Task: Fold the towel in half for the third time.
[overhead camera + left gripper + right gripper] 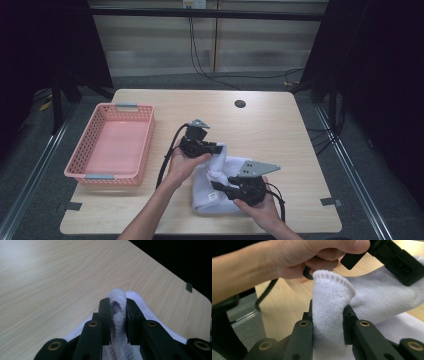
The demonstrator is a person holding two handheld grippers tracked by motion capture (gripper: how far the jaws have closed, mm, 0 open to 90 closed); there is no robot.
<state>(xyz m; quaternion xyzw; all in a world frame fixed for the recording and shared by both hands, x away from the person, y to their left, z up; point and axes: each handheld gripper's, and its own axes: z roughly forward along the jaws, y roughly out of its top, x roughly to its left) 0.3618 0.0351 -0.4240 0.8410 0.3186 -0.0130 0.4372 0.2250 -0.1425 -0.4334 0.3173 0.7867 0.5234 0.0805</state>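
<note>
So the desk (pixel 270 120) is pale wood with rounded corners and takes up most of the high view, with 1 small dark hole (pixel 240 104) near its far edge. On its left side sits a pink plastic basket (pixel 142 145) with nothing in it. The white towel (pixel 212 192) is bunched up on the near middle of the desk, between my 2 hands and well apart from the basket.

My left hand-held gripper (pixel 118 315) is at the towel's far edge, its jaws pinching a raised fold of the terry cloth. In the left gripper view the fold stands up between the 2 black jaws with the rest of the towel spread just under them.

My right hand-held gripper (pixel 328 315) is at the near side, also pinching a thick fold of the towel. In the right gripper view my left hand (pixel 294 257) shows just beyond that fold.
</note>
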